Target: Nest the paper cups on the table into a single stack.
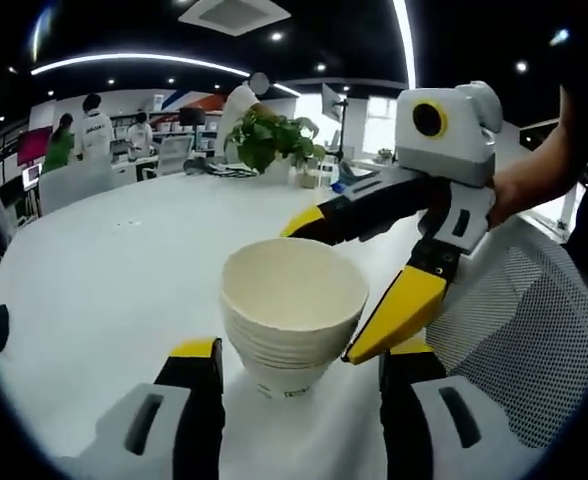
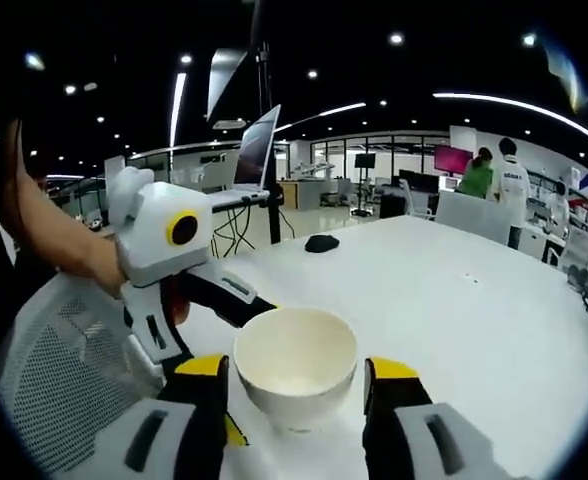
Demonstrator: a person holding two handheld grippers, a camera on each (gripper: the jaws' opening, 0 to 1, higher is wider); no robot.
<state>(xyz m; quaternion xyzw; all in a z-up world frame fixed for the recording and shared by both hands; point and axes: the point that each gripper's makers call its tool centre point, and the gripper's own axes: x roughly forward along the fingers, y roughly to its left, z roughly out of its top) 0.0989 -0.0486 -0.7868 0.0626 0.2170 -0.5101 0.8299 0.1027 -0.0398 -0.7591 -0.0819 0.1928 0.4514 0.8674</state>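
Both claws are seen set around one stack of paper cups (image 1: 292,318) on the white table (image 1: 104,270). Across the left gripper view from the left, the left gripper (image 1: 299,372) is shown with its two yellow-tipped jaws held apart, one on either side of the stack's base, the cups standing upright between them with a small gap on each side. Further right, the right gripper (image 1: 349,290) is seen reaching in, its jaws spread wide across the rim, one behind the cups and one close against their near right side; whether that jaw touches cannot be told. A mesh chair (image 1: 519,330) is seen at the far right. In the right gripper view, the left gripper (image 2: 199,320) is seen at the left, held by a hand (image 2: 94,265), beside the stack (image 2: 294,378), which is framed by the right gripper (image 2: 296,372), jaws parted and not pressing the cups
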